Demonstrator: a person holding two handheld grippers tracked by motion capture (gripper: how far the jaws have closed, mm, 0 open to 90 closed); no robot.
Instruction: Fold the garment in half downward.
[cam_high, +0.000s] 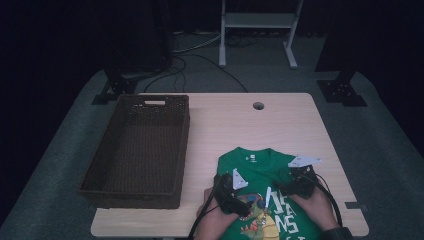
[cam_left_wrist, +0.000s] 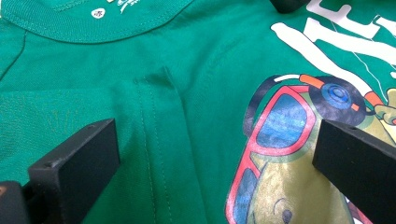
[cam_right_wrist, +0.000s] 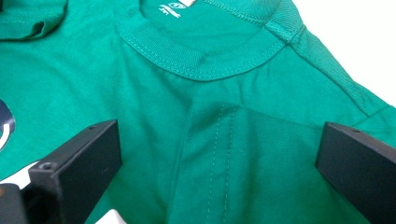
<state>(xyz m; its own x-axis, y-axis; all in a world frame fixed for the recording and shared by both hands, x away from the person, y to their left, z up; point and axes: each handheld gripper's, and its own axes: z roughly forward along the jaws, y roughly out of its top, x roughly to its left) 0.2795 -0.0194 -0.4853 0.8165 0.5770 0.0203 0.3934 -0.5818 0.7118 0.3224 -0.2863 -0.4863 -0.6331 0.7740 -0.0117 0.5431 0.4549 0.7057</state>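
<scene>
While both pairs of jaws stand spread wide with nothing between them, the left gripper (cam_left_wrist: 215, 154) hangs just above the green T-shirt (cam_high: 260, 172), its jaws straddling a folded-in sleeve edge (cam_left_wrist: 156, 140) with a line of stitching on one side and the printed cartoon figure in red sunglasses (cam_left_wrist: 280, 126) on the other. The right gripper (cam_right_wrist: 217, 161) is likewise released, its jaws set either side of another folded sleeve hem (cam_right_wrist: 224, 149) just below the ribbed collar (cam_right_wrist: 205, 65); bare pale counter shows past the shoulder in that view. From the high view, the left gripper (cam_high: 231, 192) and the right gripper (cam_high: 299, 181) sit over the chest of the shirt, near each other, with the person's hands behind them. The shirt lies flat, front up, collar pointing away from the person, at the near edge of the wooden counter (cam_high: 280, 120), right of centre. A dark woven basket (cam_high: 137, 150) stands just beside it to the left.
</scene>
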